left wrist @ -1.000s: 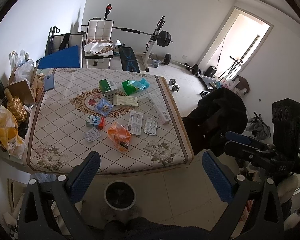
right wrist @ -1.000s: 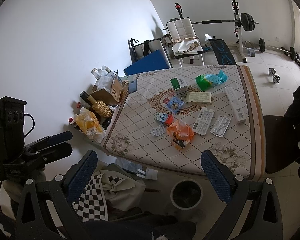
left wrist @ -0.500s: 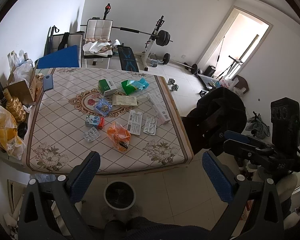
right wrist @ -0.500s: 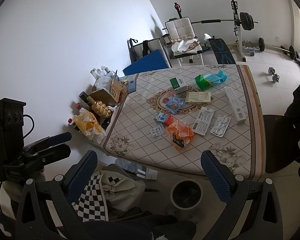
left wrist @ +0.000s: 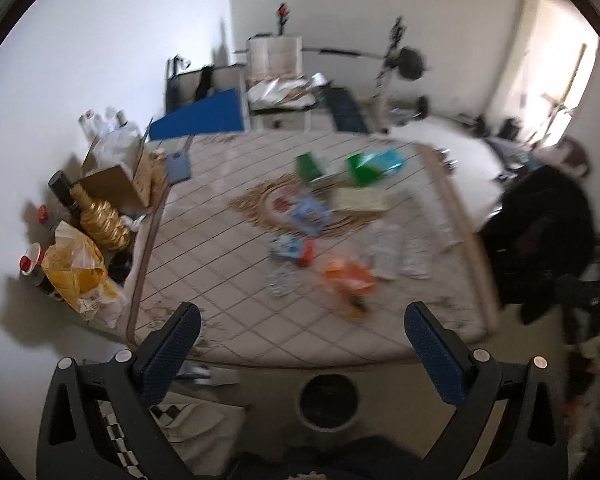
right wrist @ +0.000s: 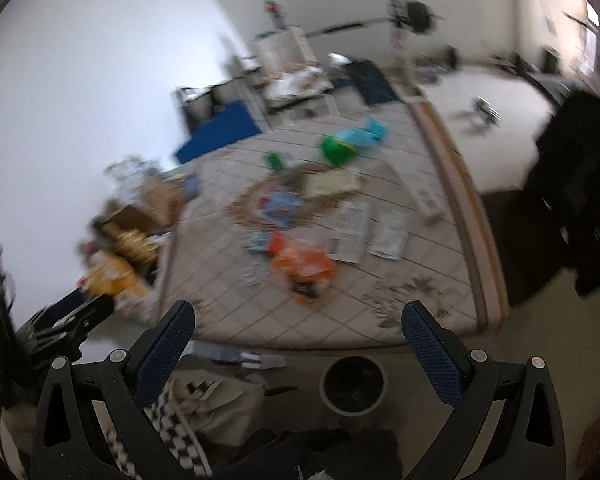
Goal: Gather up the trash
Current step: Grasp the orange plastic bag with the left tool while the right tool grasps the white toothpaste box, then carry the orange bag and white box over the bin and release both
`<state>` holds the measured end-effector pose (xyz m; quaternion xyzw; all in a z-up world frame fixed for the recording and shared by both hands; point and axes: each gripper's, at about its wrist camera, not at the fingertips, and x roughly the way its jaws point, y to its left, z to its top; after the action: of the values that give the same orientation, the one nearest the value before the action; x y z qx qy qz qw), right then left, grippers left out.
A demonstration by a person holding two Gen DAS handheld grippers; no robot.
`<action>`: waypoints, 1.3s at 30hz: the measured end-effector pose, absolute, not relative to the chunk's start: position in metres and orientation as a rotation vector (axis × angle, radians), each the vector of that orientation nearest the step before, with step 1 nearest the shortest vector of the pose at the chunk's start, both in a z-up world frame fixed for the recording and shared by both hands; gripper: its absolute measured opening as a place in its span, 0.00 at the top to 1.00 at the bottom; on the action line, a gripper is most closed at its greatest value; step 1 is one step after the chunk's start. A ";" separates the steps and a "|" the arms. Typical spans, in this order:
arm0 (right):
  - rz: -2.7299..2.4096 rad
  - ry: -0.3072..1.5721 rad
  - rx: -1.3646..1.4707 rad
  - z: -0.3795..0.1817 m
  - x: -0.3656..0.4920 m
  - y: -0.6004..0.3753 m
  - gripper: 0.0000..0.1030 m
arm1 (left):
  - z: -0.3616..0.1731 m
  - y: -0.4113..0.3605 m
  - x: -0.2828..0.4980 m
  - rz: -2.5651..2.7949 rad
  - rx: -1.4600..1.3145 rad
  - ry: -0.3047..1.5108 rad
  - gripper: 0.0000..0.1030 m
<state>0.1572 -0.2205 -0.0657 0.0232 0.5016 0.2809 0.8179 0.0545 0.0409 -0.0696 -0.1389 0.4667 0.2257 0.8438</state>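
Observation:
Both views are blurred by motion. A patterned table [left wrist: 220,264] [right wrist: 340,320] holds scattered trash: an orange bag [left wrist: 348,280] [right wrist: 304,266], a green and blue packet [left wrist: 374,164] [right wrist: 352,142], a green box [left wrist: 308,166], blister packs [left wrist: 414,254] [right wrist: 388,236], and a blue wrapper [left wrist: 310,210]. A round bin [left wrist: 328,400] [right wrist: 354,384] stands on the floor at the table's near edge. My left gripper [left wrist: 302,350] and right gripper [right wrist: 298,346] are both open and empty, held above the near edge of the table.
A yellow bag [left wrist: 76,272], gold bottle [left wrist: 100,220] and cardboard box [left wrist: 116,184] crowd the floor left of the table. A dark chair [left wrist: 540,236] stands right. A checkered cloth [right wrist: 188,404] lies by the bin. A weight bench [left wrist: 276,60] stands behind.
Both cameras have swung and moved in toward the table, blurring the views. The left view panned left; the right view panned right. Both grippers stay open.

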 end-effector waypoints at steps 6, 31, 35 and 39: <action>0.411 1.180 0.016 -0.145 0.241 -0.214 0.00 | -0.179 0.074 0.116 0.522 -0.431 1.194 0.00; 0.476 1.384 -0.435 -0.396 0.550 -0.091 0.47 | -0.355 0.080 0.262 0.787 -0.687 1.427 0.76; 0.490 1.366 -0.448 -0.397 0.542 -0.091 0.49 | -0.342 0.072 0.269 0.796 -0.635 1.413 0.78; 0.503 1.334 -0.442 -0.387 0.524 -0.097 0.50 | -0.320 0.060 0.273 0.803 -0.560 1.377 0.78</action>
<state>0.5238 -0.0967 -0.3867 -0.2009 0.6069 0.2289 0.7341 0.2735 0.0600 -0.3198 -0.2478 0.6095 0.3556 0.6638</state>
